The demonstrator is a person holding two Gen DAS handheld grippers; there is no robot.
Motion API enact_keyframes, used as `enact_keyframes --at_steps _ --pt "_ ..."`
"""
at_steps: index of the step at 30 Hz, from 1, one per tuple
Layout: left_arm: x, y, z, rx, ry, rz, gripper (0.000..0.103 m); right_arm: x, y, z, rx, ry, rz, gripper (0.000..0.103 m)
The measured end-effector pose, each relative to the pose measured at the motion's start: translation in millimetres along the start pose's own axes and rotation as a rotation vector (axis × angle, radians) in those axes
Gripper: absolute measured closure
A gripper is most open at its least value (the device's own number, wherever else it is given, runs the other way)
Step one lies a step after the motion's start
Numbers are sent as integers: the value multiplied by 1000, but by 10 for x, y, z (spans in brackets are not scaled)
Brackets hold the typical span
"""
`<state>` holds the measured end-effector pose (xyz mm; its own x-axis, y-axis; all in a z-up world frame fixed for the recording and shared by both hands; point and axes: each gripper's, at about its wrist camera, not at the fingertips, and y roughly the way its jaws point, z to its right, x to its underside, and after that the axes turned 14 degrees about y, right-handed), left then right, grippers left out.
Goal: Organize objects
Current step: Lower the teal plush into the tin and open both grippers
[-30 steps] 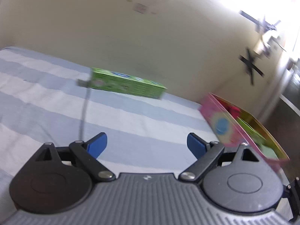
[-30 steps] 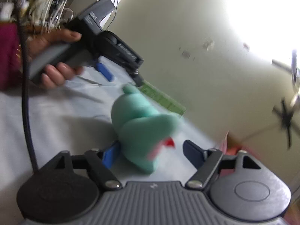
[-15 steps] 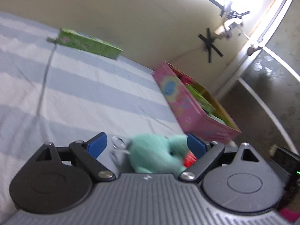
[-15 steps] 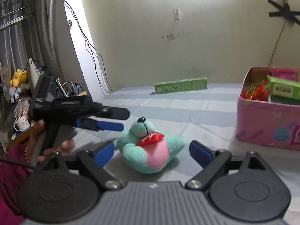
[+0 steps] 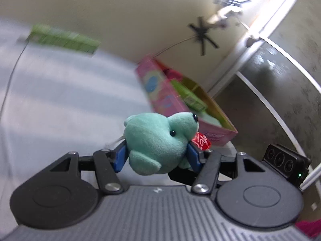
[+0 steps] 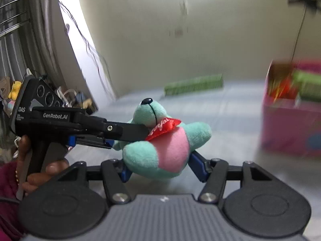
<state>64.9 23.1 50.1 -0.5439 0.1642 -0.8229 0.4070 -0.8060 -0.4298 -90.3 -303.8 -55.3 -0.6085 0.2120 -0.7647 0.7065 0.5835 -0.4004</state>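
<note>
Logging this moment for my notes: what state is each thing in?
Plush bear: gripped from two sides, head and body.
Left tongs: closing, pads against the bear's head.
Right tongs: closing, pads against the bear's body.
Pink box: open, partly filled.
Green carton: lying flat by the wall.

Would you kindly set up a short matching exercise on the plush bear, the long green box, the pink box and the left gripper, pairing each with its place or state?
Things:
1. plush bear
2. long green box
3. pink box
4. left gripper

Places or states:
A. lying on the striped sheet by the wall
B. open-topped, with packets inside
C. gripped by both grippers at once
D. jaws closing on the toy's head

Pairs: 1-C, 2-A, 3-B, 4-D
</note>
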Motion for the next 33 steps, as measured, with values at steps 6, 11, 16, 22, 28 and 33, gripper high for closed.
enact_keyframes --at_steps 6,11,16,22,28,33 --pt "-418 542 436 57 113 -28 40 -233 -380 409 75 37 132 46" --pt "-671 1102 802 93 189 -82 40 -455 -602 828 164 71 183 45" --pt "-908 1611 1000 116 197 -133 40 -755 -661 1228 242 94 167 45" --pt "-1035 2174 982 92 155 -257 40 -1050 -555 1665 315 129 15 45" --pt "-1082 2675 1077 -16 218 -299 36 -1139 -318 1971 479 87 1 39" --pt "-1138 2680 1205 -57 232 -261 36 -976 -438 1980 517 90 135 20"
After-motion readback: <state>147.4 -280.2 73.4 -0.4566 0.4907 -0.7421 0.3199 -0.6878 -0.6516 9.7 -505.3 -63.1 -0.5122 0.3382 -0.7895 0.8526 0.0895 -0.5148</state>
